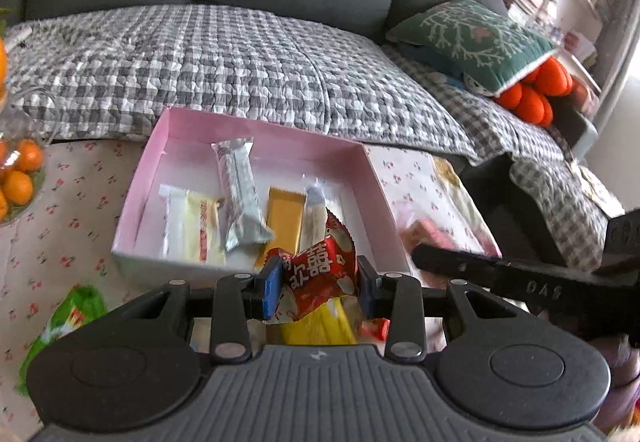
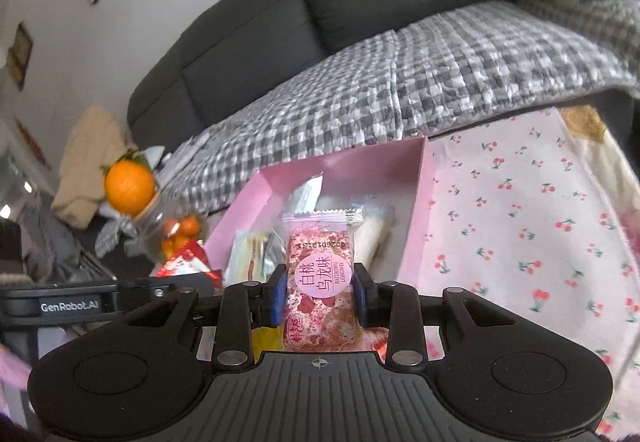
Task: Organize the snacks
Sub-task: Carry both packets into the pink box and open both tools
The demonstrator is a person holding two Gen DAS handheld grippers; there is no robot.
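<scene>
My left gripper [image 1: 318, 288] is shut on a red snack packet [image 1: 320, 270] with white characters, held just short of the near wall of the pink box [image 1: 256, 130]. Inside the box lie a silver bar [image 1: 240, 190], a white and yellow packet [image 1: 192, 230], a gold packet [image 1: 284, 218] and a clear-wrapped bar [image 1: 314, 214]. My right gripper [image 2: 320, 292] is shut on a pink speckled snack bar [image 2: 320, 278] in clear wrap, held upright in front of the same pink box [image 2: 416, 210]. The right gripper's black body [image 1: 520, 282] shows at the right of the left wrist view.
The box sits on a cherry-print tablecloth [image 2: 520, 222]. A yellow packet [image 1: 320, 326] and a green packet [image 1: 68, 318] lie on the cloth near me. A glass jar of small oranges [image 2: 172, 230] stands left of the box. A grey sofa with a checked quilt [image 1: 240, 62] lies behind.
</scene>
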